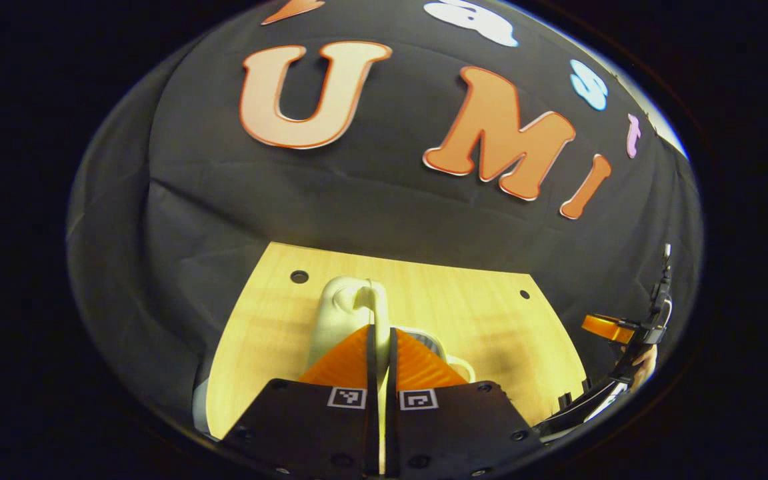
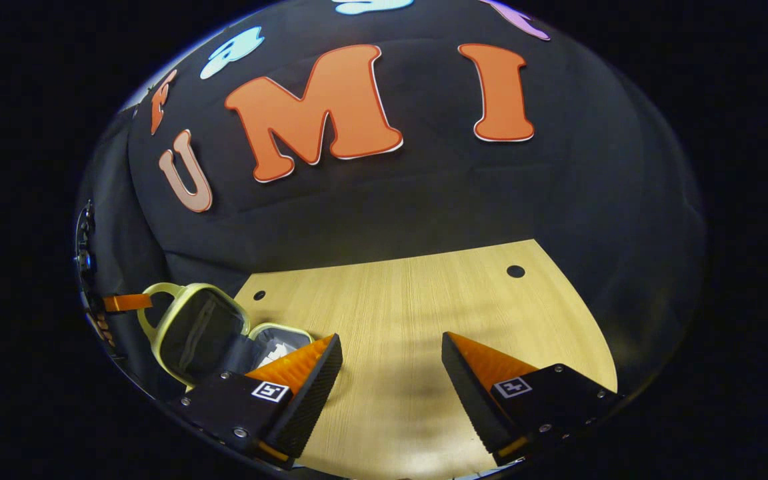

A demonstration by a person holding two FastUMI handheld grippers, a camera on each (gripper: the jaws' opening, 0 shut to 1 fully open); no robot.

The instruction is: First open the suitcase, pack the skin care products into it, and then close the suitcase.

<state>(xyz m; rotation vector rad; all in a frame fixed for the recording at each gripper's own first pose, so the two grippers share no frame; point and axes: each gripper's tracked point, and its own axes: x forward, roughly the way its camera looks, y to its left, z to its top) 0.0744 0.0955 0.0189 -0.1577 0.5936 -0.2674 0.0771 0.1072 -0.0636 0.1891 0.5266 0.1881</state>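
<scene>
Left gripper [image 1: 382, 340]: it points forward and a little downward; the two fingers stand almost together, with only a very thin gap between them. It is not clear if something thin is pressed in this gap.
Left gripper, far view [image 2: 101, 303]: in the right gripper view it shows at the left edge, small and partly dark, with one finger pointing to the right.
Right gripper [image 2: 391, 357]: it points forward and down; the jaws stand wide apart and hold nothing.
Right gripper, far view [image 1: 627, 330]: in the left gripper view it shows at the right edge.
Hand [image 1: 644, 363]: it grips the right gripper from behind; only a small part is visible.
</scene>
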